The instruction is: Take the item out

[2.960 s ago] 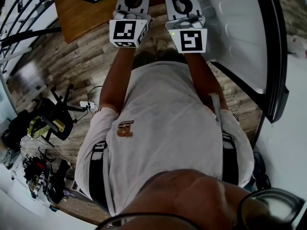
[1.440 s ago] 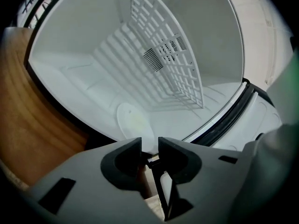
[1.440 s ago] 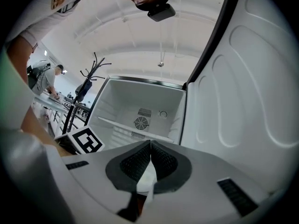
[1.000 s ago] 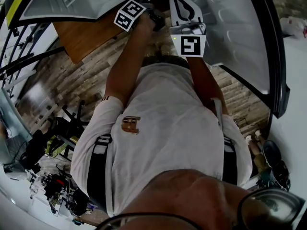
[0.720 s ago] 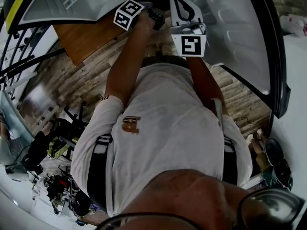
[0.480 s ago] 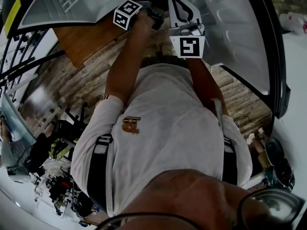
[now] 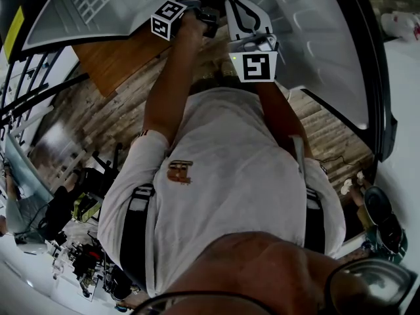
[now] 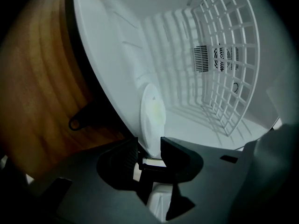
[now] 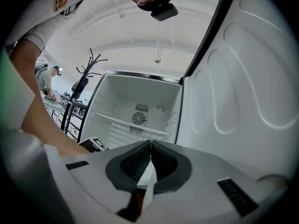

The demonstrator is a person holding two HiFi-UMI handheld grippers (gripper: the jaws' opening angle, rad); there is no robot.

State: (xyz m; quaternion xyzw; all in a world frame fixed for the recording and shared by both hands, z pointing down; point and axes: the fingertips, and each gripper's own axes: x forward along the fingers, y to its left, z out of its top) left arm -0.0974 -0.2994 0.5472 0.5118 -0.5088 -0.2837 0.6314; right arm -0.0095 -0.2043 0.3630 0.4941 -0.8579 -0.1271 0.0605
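Thrust forward and up into the open fridge (image 7: 62, 18) since three seconds ago, and rolled onto its side, where then held level beside its partner: thus the left gripper (image 8: 149, 149). Clamped now on a white disc (image 8: 152, 118) near its rim, with one dark pad on each flat face. Rolled over, by the look of it, to suit the disc: with the wire shelf (image 8: 224, 69) standing upright in the left gripper view, probably a flat-lying disc in the space under that shelf, taken from above and below. Close beside the fridge floor (image 8: 107, 55); impossible to tell whether touching or just lifted. Well short of the fan vent (image 8: 219, 57) on the back wall, seen through the shelf. Beyond the dark front rim, a wooden panel (image 8: 37, 87) under the fridge. Seemingly at the start of the withdrawal: grasp made, disc not yet out past the threshold. Calls for a straight pull back, kept level, between floor and shelf; some risk of slipping, given a smooth thing pinched at one edge only. Waiting outside, the right gripper (image 9: 150, 147), pads pressed together on nothing, next to the open door (image 9: 243, 78), presumably kept clear of the path out.
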